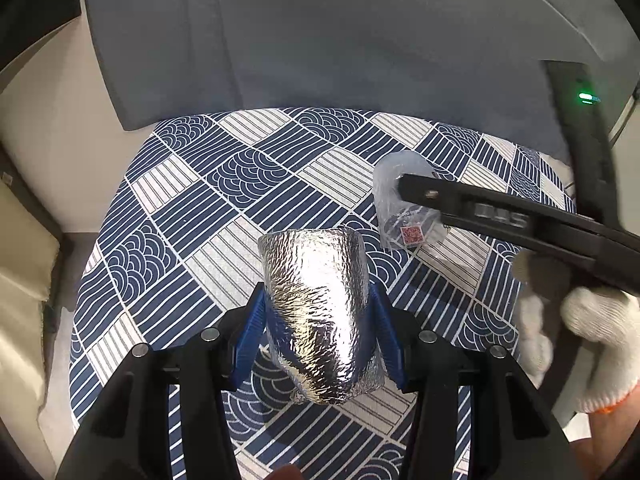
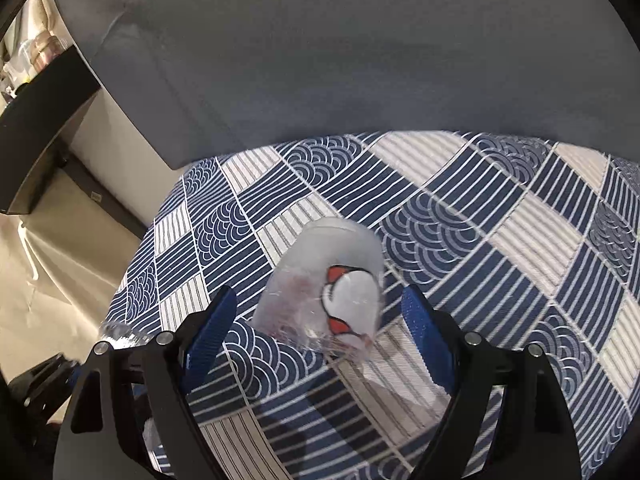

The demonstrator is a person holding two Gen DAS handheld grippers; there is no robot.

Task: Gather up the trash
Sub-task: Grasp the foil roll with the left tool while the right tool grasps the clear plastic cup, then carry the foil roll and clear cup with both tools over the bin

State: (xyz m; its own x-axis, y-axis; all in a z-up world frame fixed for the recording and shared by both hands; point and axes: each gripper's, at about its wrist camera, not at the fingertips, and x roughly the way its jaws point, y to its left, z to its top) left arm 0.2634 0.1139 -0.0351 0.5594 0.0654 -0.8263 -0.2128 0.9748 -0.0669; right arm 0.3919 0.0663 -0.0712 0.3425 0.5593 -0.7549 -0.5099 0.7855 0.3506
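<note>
A crinkled silver foil wrapper (image 1: 320, 304), shaped like a cup, sits between the blue pads of my left gripper (image 1: 318, 300), which is shut on it over the blue-and-white patterned cloth (image 1: 192, 216). A clear plastic cup (image 2: 332, 288) with a red-and-white print lies on its side on the cloth. My right gripper (image 2: 320, 296) is open around the cup, with a gap between each blue pad and its sides. In the left wrist view the same plastic cup (image 1: 400, 176) lies to the right under a black finger (image 1: 460, 204) of the right gripper, which a white-gloved hand (image 1: 580, 320) holds.
A grey sofa cushion (image 1: 320, 40) rises just behind the cloth-covered surface. The cloth's left edge (image 2: 152, 248) drops off to a pale floor (image 2: 60, 280). A dark shelf (image 2: 44, 132) stands at far left in the right wrist view.
</note>
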